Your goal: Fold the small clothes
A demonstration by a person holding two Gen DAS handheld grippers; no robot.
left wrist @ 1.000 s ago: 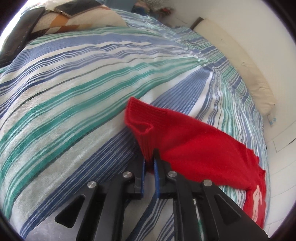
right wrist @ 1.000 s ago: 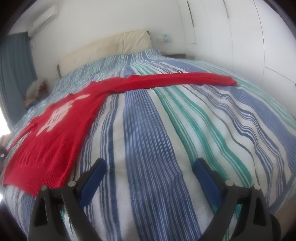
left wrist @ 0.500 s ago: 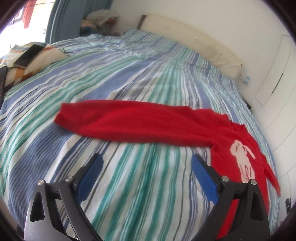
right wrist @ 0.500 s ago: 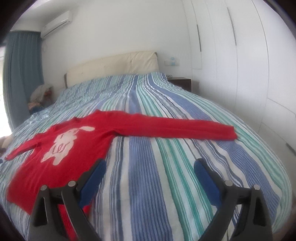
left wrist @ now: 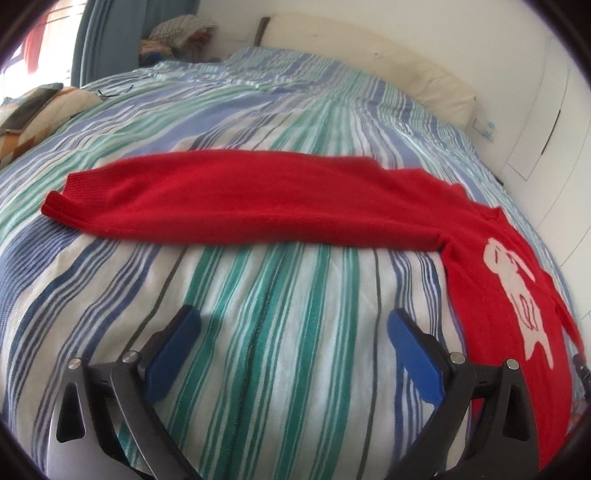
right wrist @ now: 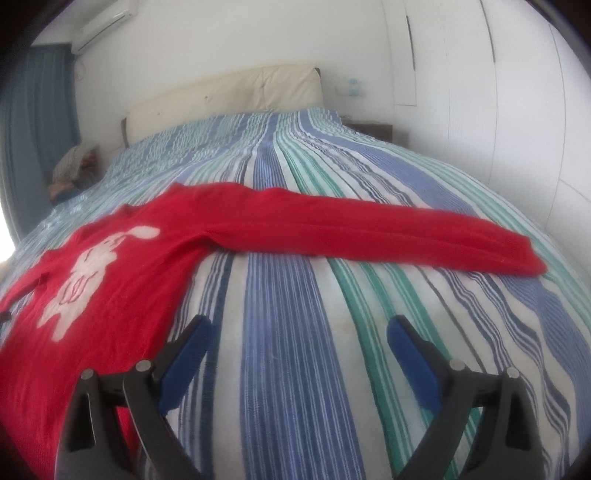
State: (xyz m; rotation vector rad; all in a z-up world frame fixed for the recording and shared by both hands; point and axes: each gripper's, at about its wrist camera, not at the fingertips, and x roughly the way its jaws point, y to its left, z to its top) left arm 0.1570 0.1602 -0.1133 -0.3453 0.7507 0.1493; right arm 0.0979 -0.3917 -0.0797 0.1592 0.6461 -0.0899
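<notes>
My left tongs (left wrist: 293, 325), jaws just spread wide and empty, hover over the striped bedspread (left wrist: 280, 314); the red sweater (left wrist: 258, 199) lies beyond them, one sleeve stretched toward the bed's left edge. My right tongs (right wrist: 299, 332), likewise spread and empty, see its other sleeve (right wrist: 369, 229) and an air conditioner (right wrist: 103, 22).

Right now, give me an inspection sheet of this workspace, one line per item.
Surface: striped bedspread, mostly smooth.
Job's things: red sweater lying flat, rabbit motif up, both sleeves spread out; one sleeve stretched straight sideways.
Clutter: patterned pillow with a dark flat item on it; pile of fabric near the headboard.
Grippers: left hand-held gripper open, jaws just opened, nothing between them; right hand-held gripper open, empty.
Cables: nothing seen.
Surroundings: blue curtain, wall air conditioner, white wardrobe doors.
</notes>
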